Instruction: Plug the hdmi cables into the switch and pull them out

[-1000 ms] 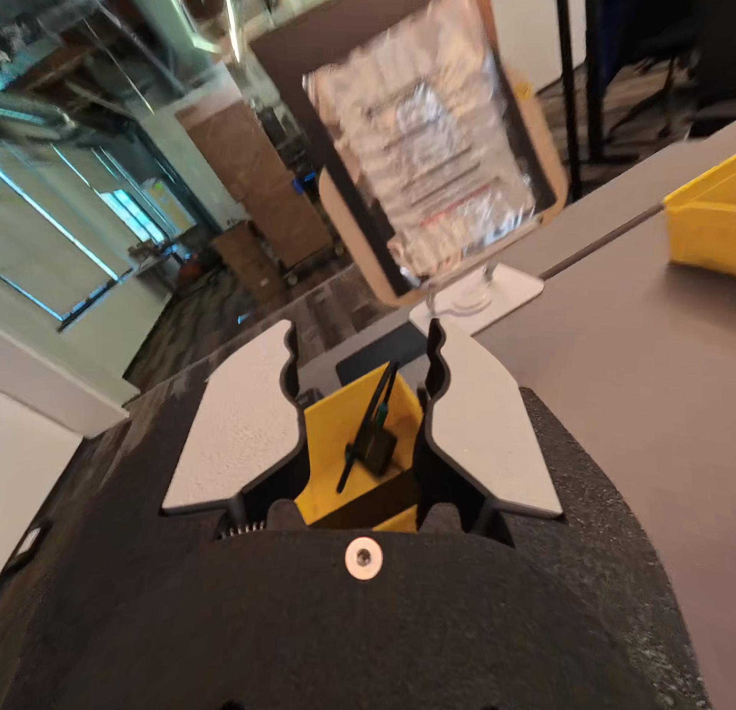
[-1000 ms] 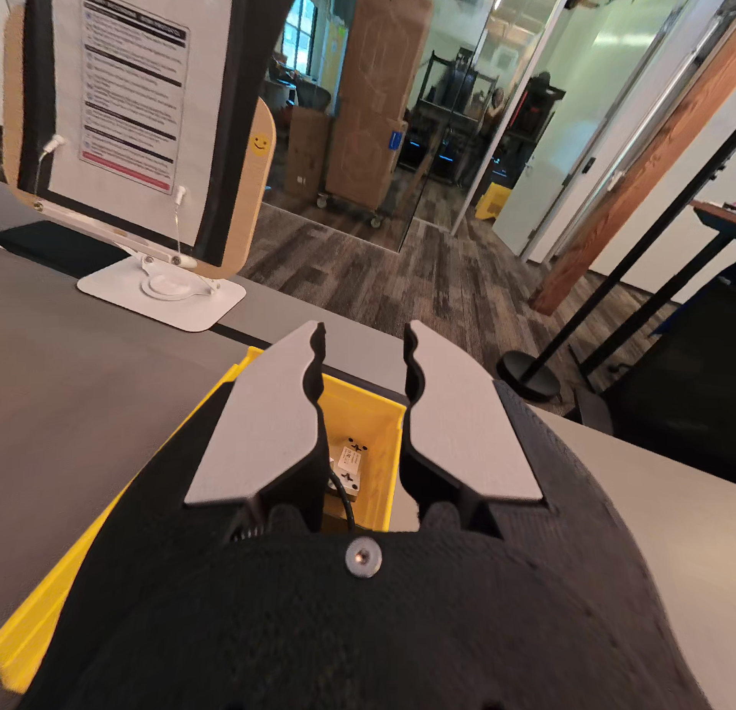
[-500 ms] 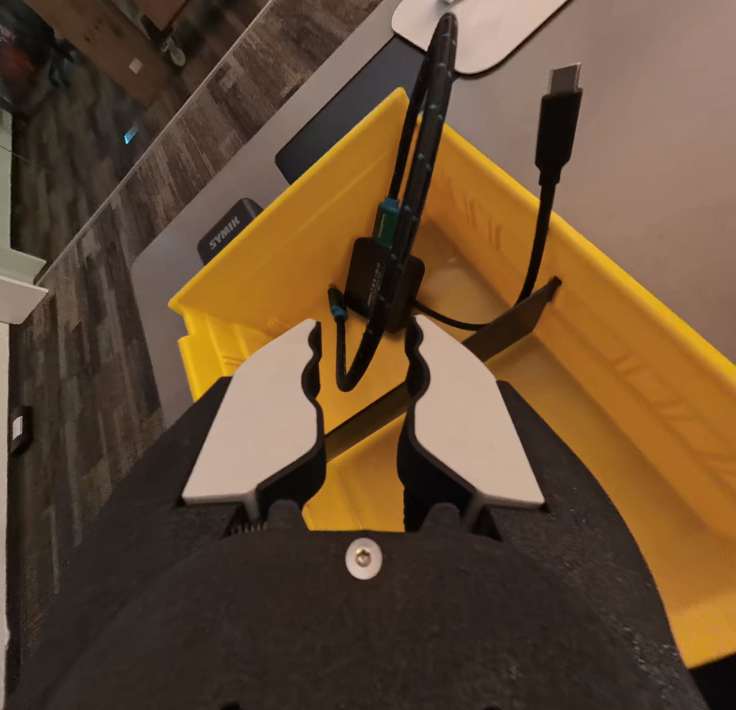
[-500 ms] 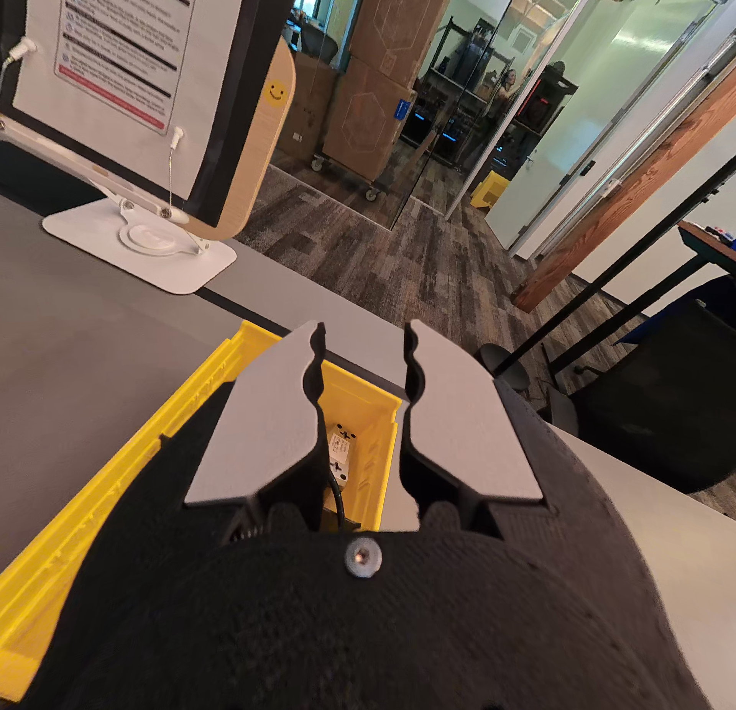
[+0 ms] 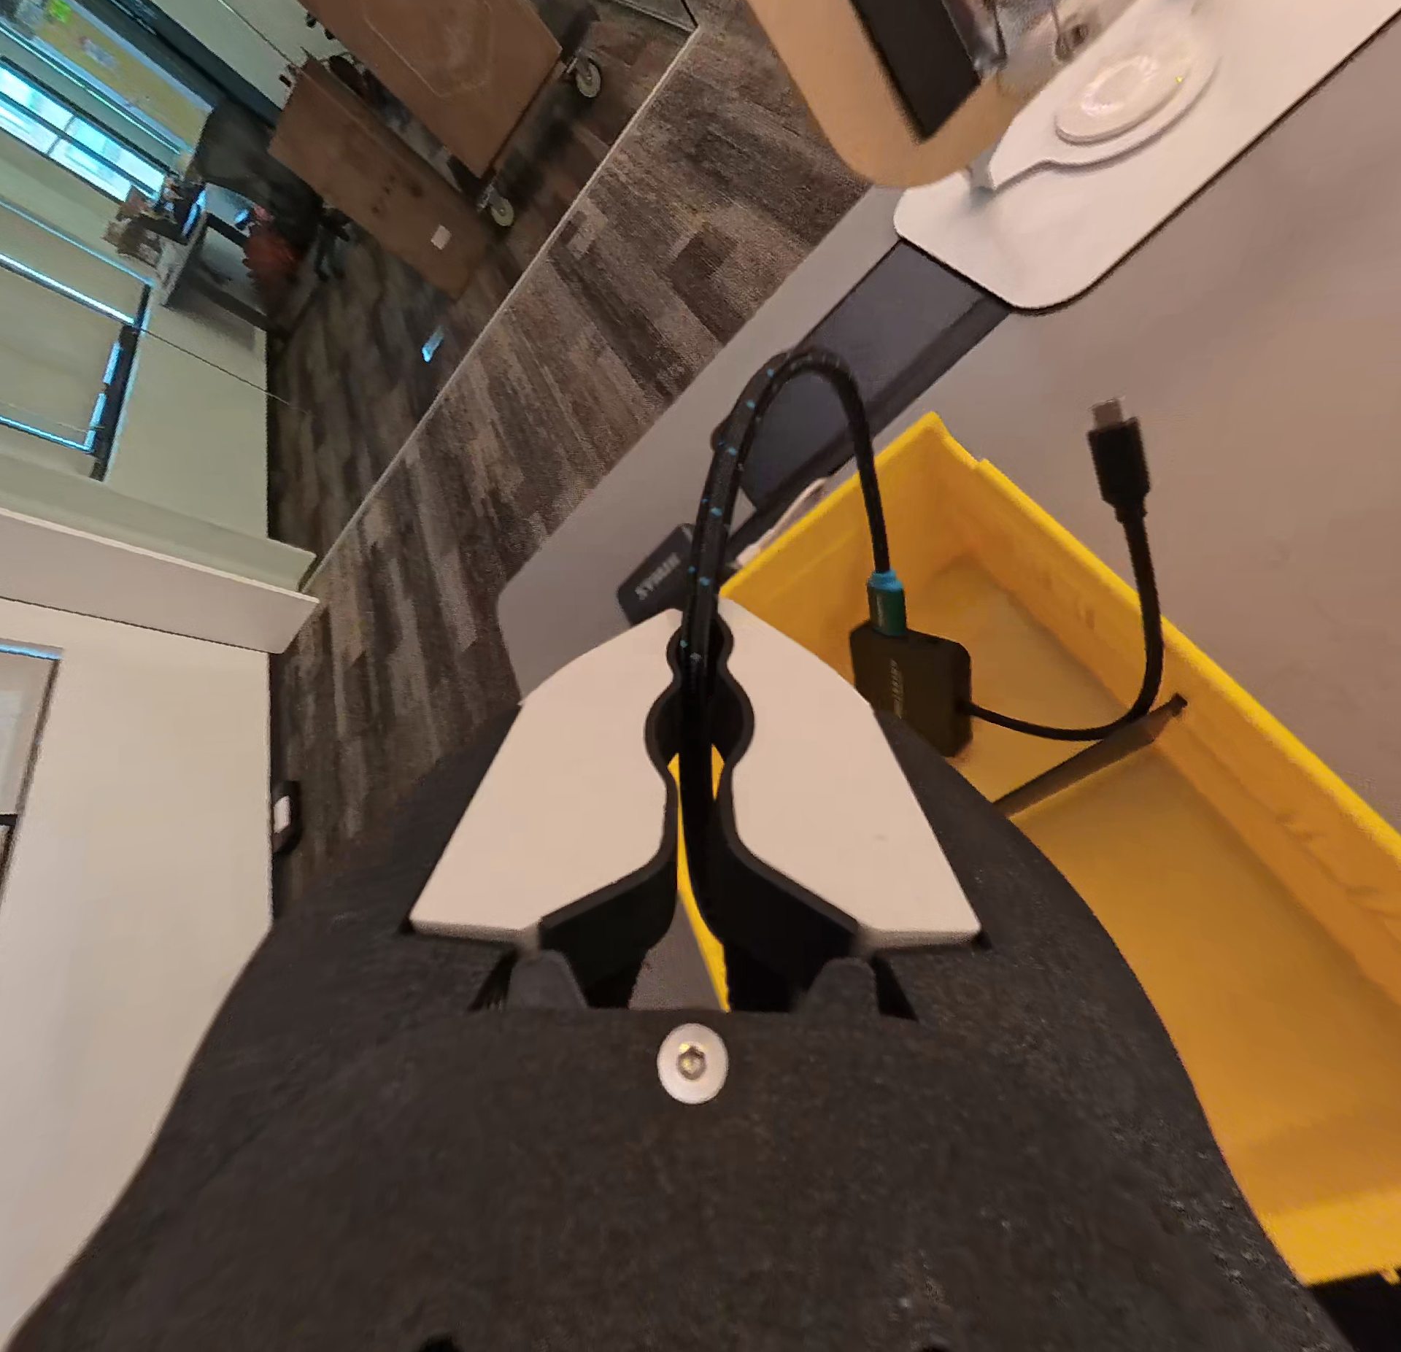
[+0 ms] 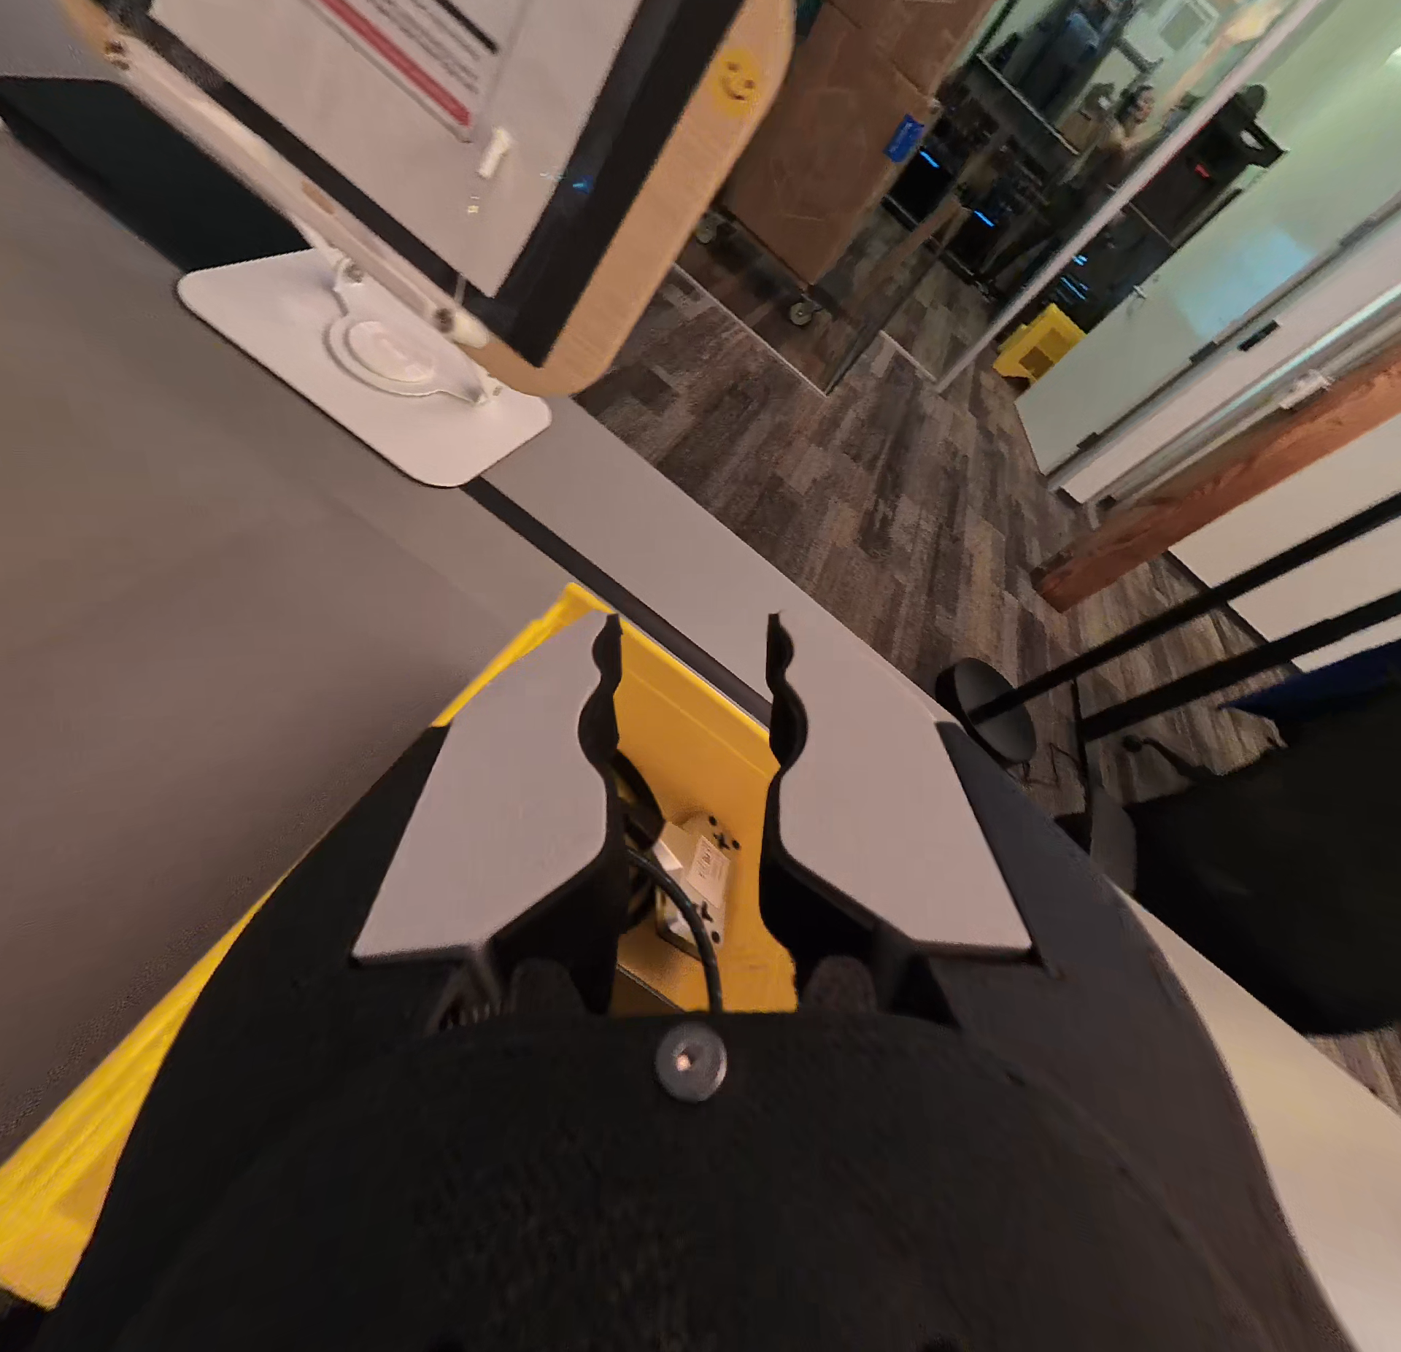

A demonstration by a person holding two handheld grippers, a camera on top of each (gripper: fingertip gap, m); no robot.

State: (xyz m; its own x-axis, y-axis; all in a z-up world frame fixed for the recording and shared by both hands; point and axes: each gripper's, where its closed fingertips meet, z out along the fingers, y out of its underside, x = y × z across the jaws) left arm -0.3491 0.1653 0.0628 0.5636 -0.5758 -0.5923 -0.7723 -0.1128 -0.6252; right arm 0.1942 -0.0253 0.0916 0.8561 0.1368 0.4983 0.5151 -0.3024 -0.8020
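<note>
Left gripper (image 5: pixel 698 637) has closed since 0.5 s ago, now pinching braided hdmi cable (image 5: pixel 716 474) at frame centre; cable's teal plug sits in black switch (image 5: pixel 910 685), centre right over yellow bin (image 5: pixel 1243 845). Right gripper (image 6: pixel 691 660) spread, empty.

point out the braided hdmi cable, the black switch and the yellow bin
braided hdmi cable (image 5: pixel 716 474), left wrist view, arching stretch
black switch (image 5: pixel 913 683), left wrist view, top face
yellow bin (image 5: pixel 1243 709), left wrist view, far wall

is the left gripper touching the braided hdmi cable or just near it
Touching. The left wrist view shows the left gripper shut on the braided cable, which runs pinched between its fingers with no gap.
</note>
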